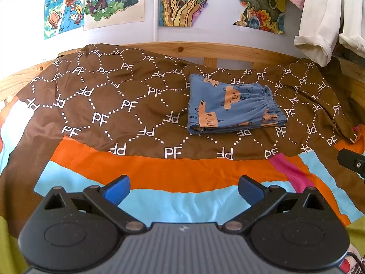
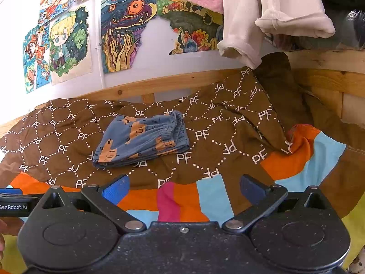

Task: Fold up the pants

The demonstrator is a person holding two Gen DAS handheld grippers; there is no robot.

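The pants (image 1: pixel 232 106) are small, blue with orange vehicle prints, and lie folded into a compact rectangle on the brown "PF" bedspread (image 1: pixel 114 105), elastic waistband to the right. They also show in the right wrist view (image 2: pixel 141 139). My left gripper (image 1: pixel 184 190) is open and empty, well back from the pants over the striped sheet. My right gripper (image 2: pixel 184 190) is open and empty too, also short of the pants, which lie ahead to its left.
A wooden bed rail (image 1: pixel 205 50) runs behind the bedspread below a wall with drawings (image 1: pixel 182 0). White and pink clothes (image 2: pixel 262 18) hang at the upper right. The other gripper's body (image 2: pixel 13 203) shows at the left edge of the right view.
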